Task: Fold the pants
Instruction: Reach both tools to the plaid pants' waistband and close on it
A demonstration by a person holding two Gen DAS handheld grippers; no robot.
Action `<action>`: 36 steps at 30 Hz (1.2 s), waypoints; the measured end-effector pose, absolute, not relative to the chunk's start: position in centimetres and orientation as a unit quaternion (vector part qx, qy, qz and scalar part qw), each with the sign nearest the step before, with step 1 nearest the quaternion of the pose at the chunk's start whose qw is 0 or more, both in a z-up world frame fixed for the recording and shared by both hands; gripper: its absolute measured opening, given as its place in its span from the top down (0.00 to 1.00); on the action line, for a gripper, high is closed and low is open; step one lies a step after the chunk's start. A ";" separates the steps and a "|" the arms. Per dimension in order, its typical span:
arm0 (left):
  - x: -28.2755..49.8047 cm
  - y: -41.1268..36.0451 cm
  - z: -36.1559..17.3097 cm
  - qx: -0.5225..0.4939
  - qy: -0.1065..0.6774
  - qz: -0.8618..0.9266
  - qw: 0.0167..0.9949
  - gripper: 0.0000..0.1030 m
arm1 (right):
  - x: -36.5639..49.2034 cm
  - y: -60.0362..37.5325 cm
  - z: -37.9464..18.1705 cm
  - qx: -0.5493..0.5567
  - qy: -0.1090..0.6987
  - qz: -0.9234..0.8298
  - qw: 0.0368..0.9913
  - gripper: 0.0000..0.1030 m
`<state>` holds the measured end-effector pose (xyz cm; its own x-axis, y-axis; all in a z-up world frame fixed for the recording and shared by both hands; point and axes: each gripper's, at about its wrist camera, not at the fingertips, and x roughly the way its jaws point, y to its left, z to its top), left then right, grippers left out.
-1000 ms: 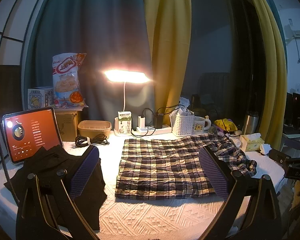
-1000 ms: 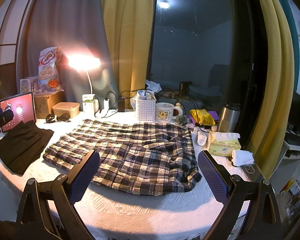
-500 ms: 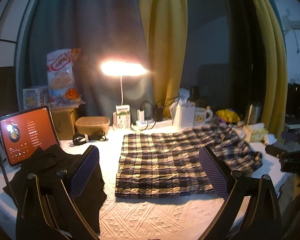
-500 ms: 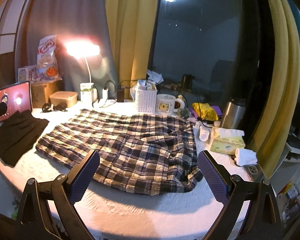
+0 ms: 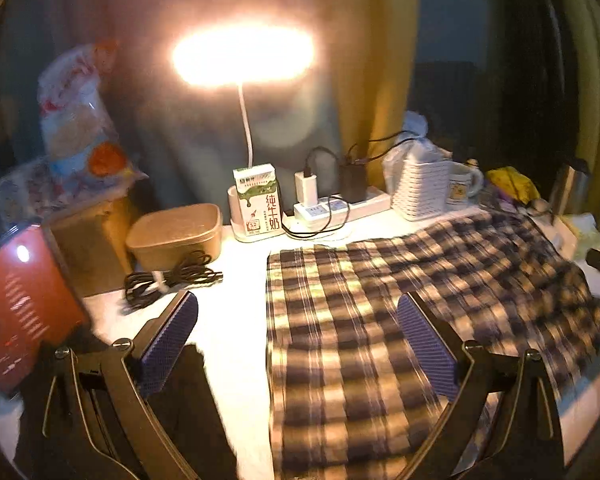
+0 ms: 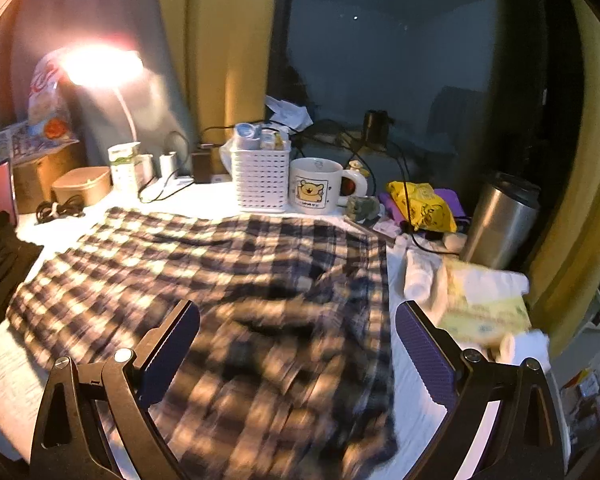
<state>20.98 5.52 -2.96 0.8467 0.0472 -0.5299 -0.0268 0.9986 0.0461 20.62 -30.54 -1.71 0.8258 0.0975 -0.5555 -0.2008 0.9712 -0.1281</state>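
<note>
Plaid pants [image 5: 380, 320] lie spread across a white textured cloth [image 5: 236, 320] on the table, legs toward the left, rumpled waist toward the right. My left gripper [image 5: 298, 340] is open above the leg-end edge, with nothing between its blue pads [image 5: 168, 340]. In the right wrist view the same pants [image 6: 220, 280] fill the middle, and my right gripper [image 6: 298, 344] hangs open just over the crumpled waist part. Both now views are blurred by motion.
A folded black garment [image 5: 188, 408] and a red-screened tablet [image 5: 16, 304] sit at the left. Along the back stand a lit lamp [image 5: 242, 56], milk carton [image 5: 258, 200], power strip, white basket [image 6: 260, 176], mug [image 6: 320, 186], steel flask [image 6: 500, 220] and tissue pack [image 6: 484, 308].
Both grippers have moved forward and down toward the pants, which now look much larger. Both stay open; the pants have not moved.
</note>
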 end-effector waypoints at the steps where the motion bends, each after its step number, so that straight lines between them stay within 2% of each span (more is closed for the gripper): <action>1: 22.4 5.8 -3.3 0.019 0.285 0.020 0.958 0.04 | 21.9 -31.0 -1.7 -0.088 0.289 0.079 0.950 0.04; 6: 31.0 7.6 -6.8 0.010 0.360 0.003 0.933 0.04 | 29.3 -33.1 -2.2 -0.098 0.314 0.067 0.942 0.04; 7: 32.4 7.8 -7.5 0.009 0.372 -0.002 0.928 0.06 | 30.8 -33.4 -2.4 -0.100 0.318 0.067 0.940 0.04; 8: 34.3 7.9 -8.4 0.011 0.391 -0.006 0.920 0.14 | 32.1 -33.6 -2.6 -0.103 0.325 0.069 0.938 0.04; 10: 36.5 7.7 -9.4 0.022 0.413 -0.008 0.910 0.22 | 35.1 -34.0 -3.3 -0.110 0.343 0.071 0.930 0.05; 12: 38.7 7.6 -10.7 0.025 0.434 -0.026 0.900 0.22 | 37.4 -34.4 -4.0 -0.116 0.358 0.073 0.924 0.13; 17: 41.2 8.6 -13.6 -0.003 0.475 -0.043 0.879 0.24 | 42.4 -34.8 -7.0 -0.115 0.409 0.074 0.902 0.15; 19: 41.0 8.3 -13.6 0.007 0.462 -0.040 0.886 0.28 | 43.4 -34.4 -8.3 -0.120 0.422 0.076 0.895 0.15; 20: 41.0 8.2 -13.6 0.013 0.460 -0.040 0.887 0.39 | 43.8 -34.3 -8.8 -0.124 0.427 0.077 0.892 0.15; 22: 40.7 7.7 -13.3 0.014 0.448 -0.043 0.893 0.58 | 44.2 -33.8 -9.8 -0.132 0.440 0.078 0.885 0.28; 23: 40.5 7.5 -13.2 0.017 0.443 -0.039 0.895 0.83 | 44.5 -33.7 -10.2 -0.131 0.446 0.080 0.882 0.38; 24: 40.3 7.4 -13.1 0.018 0.443 -0.042 0.895 0.94 | 44.6 -33.6 -10.3 -0.127 0.441 0.082 0.885 0.42; 25: 40.1 7.2 -13.0 0.018 0.444 -0.043 0.895 0.98 | 44.5 -33.4 -10.3 -0.127 0.442 0.087 0.884 0.46; 27: 39.5 6.7 -12.6 0.030 0.438 -0.032 0.898 0.98 | 44.5 -33.2 -10.3 -0.132 0.440 0.092 0.884 0.71; 28: 39.2 6.6 -12.3 0.035 0.431 -0.025 0.901 0.99 | 44.5 -32.9 -10.2 -0.133 0.438 0.095 0.884 0.78; 30: 38.2 7.0 -10.8 0.033 0.413 -0.013 0.910 0.99 | 44.1 -32.1 -9.9 -0.142 0.431 0.098 0.886 0.82; 36: 37.4 9.6 -6.3 0.029 0.377 0.017 0.926 0.99 | 43.5 -28.4 -6.1 -0.142 0.373 0.116 0.909 0.83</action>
